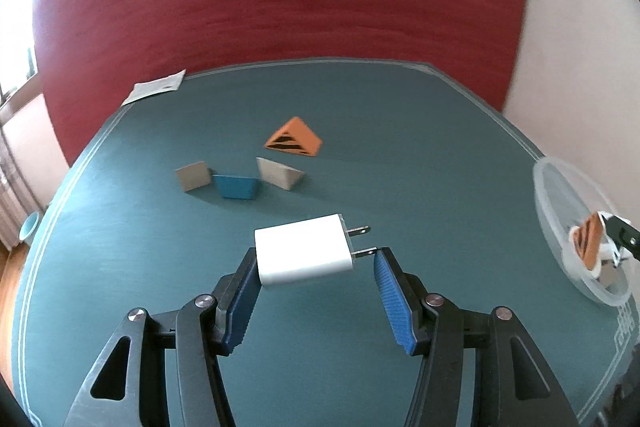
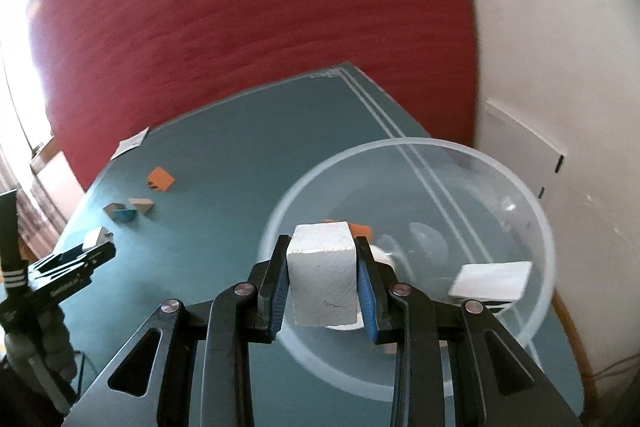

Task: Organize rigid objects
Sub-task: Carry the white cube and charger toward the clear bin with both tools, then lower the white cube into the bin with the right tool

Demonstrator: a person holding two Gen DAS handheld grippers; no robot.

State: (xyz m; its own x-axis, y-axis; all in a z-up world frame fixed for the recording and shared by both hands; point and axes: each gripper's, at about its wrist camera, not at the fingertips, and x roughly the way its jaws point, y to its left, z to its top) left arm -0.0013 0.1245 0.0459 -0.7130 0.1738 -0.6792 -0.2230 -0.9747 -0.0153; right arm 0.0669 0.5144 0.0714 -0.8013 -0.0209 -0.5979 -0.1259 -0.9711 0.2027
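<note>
Left gripper [image 1: 316, 263] is spread wide around the white plastic wall charger [image 1: 305, 251] on the teal table [image 1: 120, 247]. Its left pad looks to be touching the body, though I can't quite tell; the right pad sits clear, by the metal prongs at 3 o'clock. Right gripper [image 2: 322, 263] is clamped on a white chalky cube [image 2: 322, 271] above the clear plastic bowl [image 2: 532, 203]. The charger looks light, stiff and slick, so I'd squeeze the flat sides, not the prongs. Loose wedges, including an orange striped one [image 1: 294, 139], wait at 12 o'clock.
</note>
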